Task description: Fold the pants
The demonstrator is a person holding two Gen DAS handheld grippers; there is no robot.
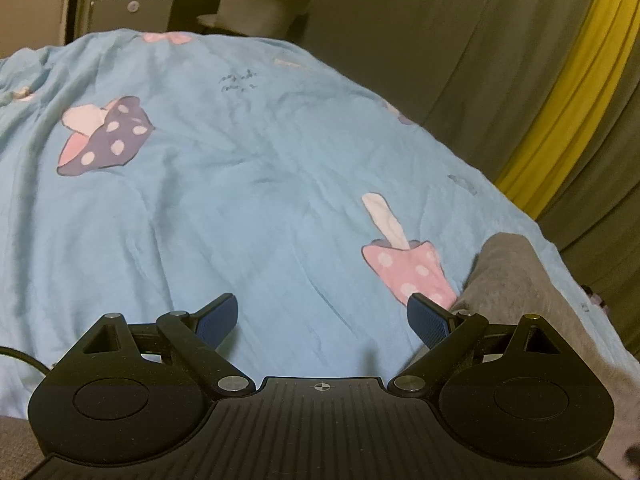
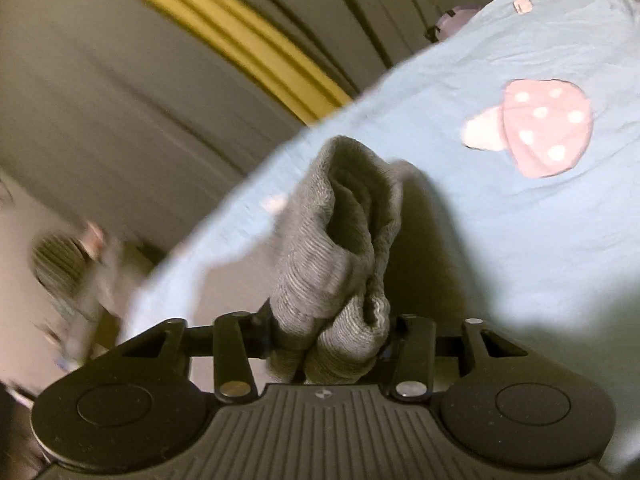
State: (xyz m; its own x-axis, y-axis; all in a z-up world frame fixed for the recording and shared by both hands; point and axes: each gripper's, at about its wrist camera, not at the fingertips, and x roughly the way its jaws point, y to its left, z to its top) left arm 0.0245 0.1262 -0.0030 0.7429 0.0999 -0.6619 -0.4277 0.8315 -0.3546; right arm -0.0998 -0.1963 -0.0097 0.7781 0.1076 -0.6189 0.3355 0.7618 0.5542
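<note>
The grey pants (image 1: 516, 280) lie at the right edge of the light-blue bed cover (image 1: 240, 184), partly behind my left gripper's right finger. My left gripper (image 1: 324, 320) is open and empty, low over the cover, just left of the pants. In the right wrist view my right gripper (image 2: 326, 344) is shut on a bunched grey ribbed part of the pants (image 2: 340, 240), which rises from the jaws above the cover (image 2: 500, 240). Its fingertips are hidden by the cloth.
The cover carries mushroom prints (image 1: 404, 268) (image 2: 536, 128). Grey and yellow curtains (image 1: 560, 92) hang to the right of the bed. A pale chair (image 1: 260, 4) and a cabinet (image 1: 128, 12) stand beyond the bed's far end. The floor beside the bed is blurred.
</note>
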